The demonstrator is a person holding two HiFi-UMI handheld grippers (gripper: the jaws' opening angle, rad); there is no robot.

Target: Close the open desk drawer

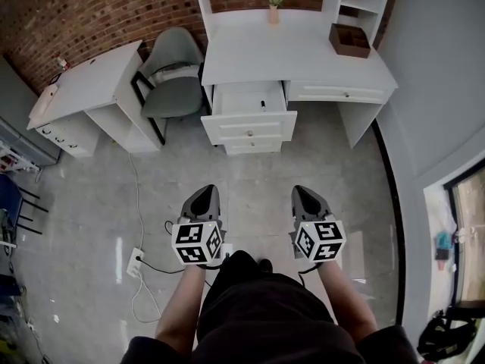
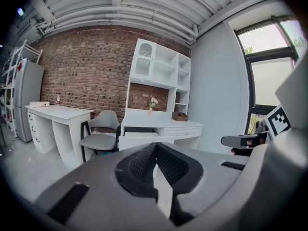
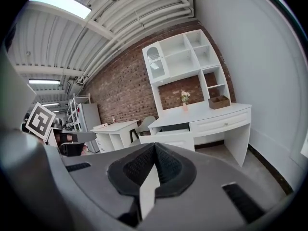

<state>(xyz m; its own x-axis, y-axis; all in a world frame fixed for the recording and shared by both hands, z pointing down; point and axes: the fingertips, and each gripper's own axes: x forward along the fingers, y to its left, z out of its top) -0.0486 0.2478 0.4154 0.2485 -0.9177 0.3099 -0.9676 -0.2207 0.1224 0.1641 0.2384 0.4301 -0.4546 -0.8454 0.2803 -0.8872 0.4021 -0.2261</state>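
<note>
Both pressed closed: left gripper [image 1: 207, 191], right gripper [image 1: 302, 192]; drawer [image 1: 248, 117] contents unclear.

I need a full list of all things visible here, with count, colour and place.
Desk with shelves: one, white, against brick wall.
Drawer: one, white, open, desk's left part.
Flower vase: one, pink, desk back.
Box: one, brown, desk right.
Chair: one, grey, left of desk.
Side desk: one, white, far left.
Power strip: one, white, floor.
Left gripper: one, grey, jaws together, empty.
Right gripper: one, grey, jaws together, empty.
</note>
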